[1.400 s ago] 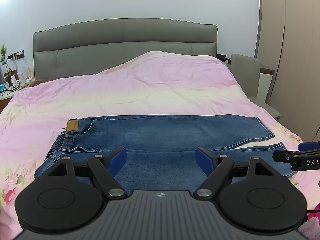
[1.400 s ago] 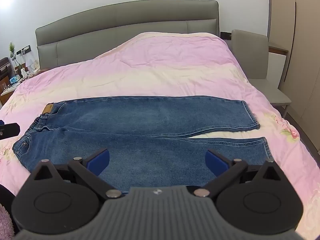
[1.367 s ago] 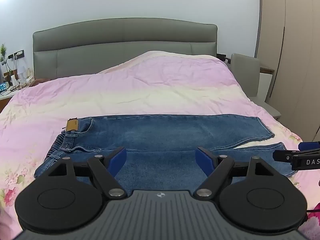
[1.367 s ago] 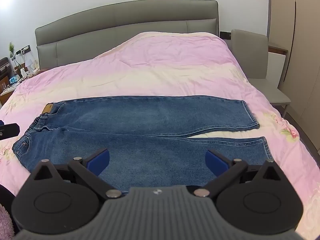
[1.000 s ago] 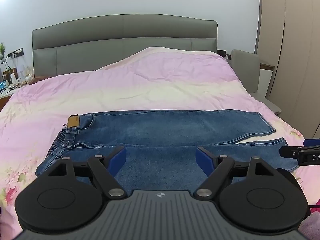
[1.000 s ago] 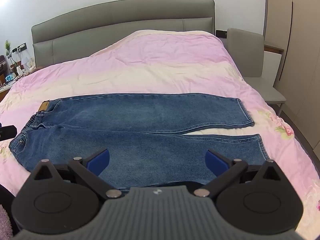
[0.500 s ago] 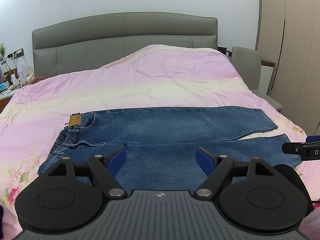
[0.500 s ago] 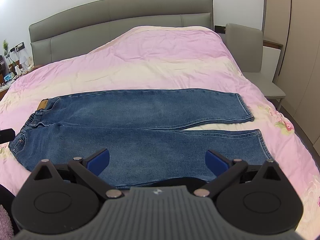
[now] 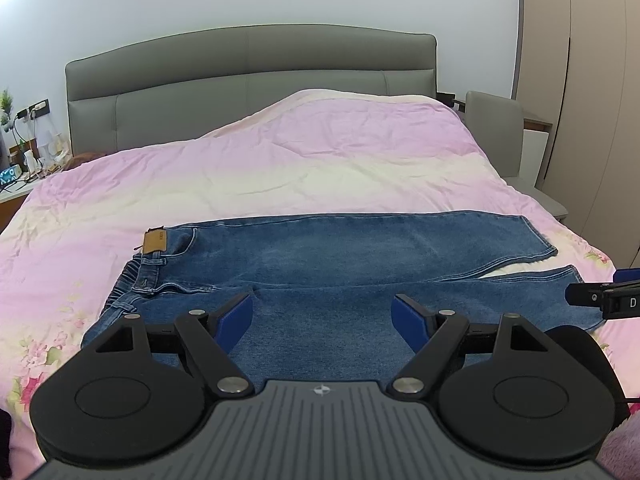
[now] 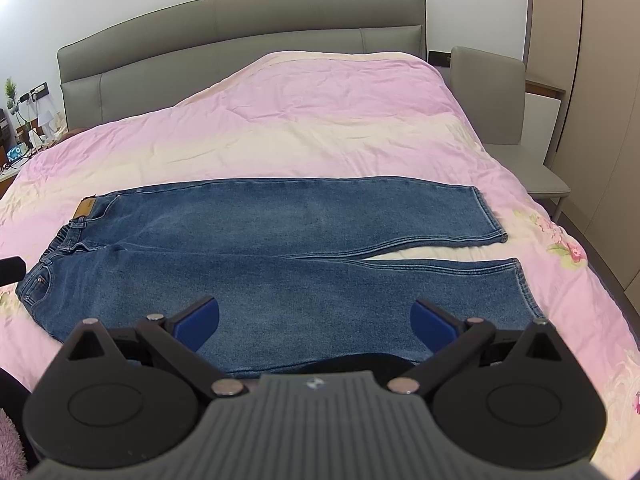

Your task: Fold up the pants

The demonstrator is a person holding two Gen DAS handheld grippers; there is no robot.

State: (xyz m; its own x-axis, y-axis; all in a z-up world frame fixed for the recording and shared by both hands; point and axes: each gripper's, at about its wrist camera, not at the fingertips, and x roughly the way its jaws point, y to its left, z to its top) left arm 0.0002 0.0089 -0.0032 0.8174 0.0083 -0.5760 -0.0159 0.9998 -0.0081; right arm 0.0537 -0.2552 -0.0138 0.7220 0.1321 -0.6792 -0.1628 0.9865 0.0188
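Nearest the left wrist camera, the left black gripper with blue finger pads (image 9: 323, 314) hovered with its jaws spread wide, holding nothing, above the near side of the blue denim jeans (image 9: 340, 264). The right black gripper with blue finger pads (image 10: 314, 322) was likewise spread wide and empty over the near leg of the jeans (image 10: 280, 264).

The jeans lay flat and unfolded across the pink and cream floral quilt (image 9: 280, 168), waistband to the left and hems to the right. A tan leather patch (image 9: 155, 241) showed at the waistband's far corner. The two legs parted slightly toward the hems, a sliver of quilt visible between them.

Beyond the quilt stood the grey padded headboard (image 10: 240, 36) against a pale wall. A grey upholstered chair (image 10: 496, 96) sat beside the bed on the right, with beige wardrobe doors (image 9: 600, 100) past it.
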